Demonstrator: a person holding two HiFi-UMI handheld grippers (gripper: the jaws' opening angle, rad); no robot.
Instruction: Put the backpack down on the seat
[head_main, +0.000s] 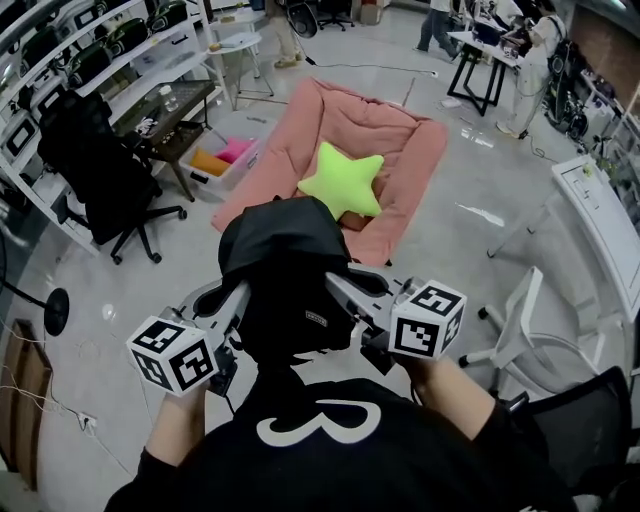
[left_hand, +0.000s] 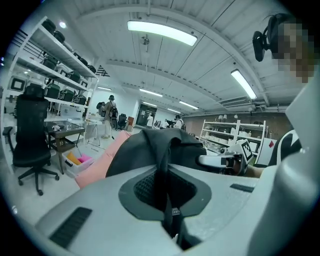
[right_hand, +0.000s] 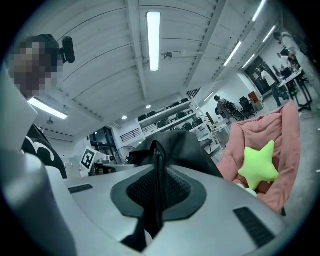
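A black backpack hangs in the air between my two grippers, in front of my chest. My left gripper is shut on a black strap at the bag's left side. My right gripper is shut on another strap at its right side. Beyond the bag lies the seat, a large pink cushion chair on the floor, with a lime-green star pillow on it. The same pink seat and star pillow show at the right of the right gripper view. The bag hides the seat's near edge.
A black office chair stands at the left by white shelving. A clear bin with orange and pink items sits beside the seat. A white chair and white desk stand at the right. People work at tables far back.
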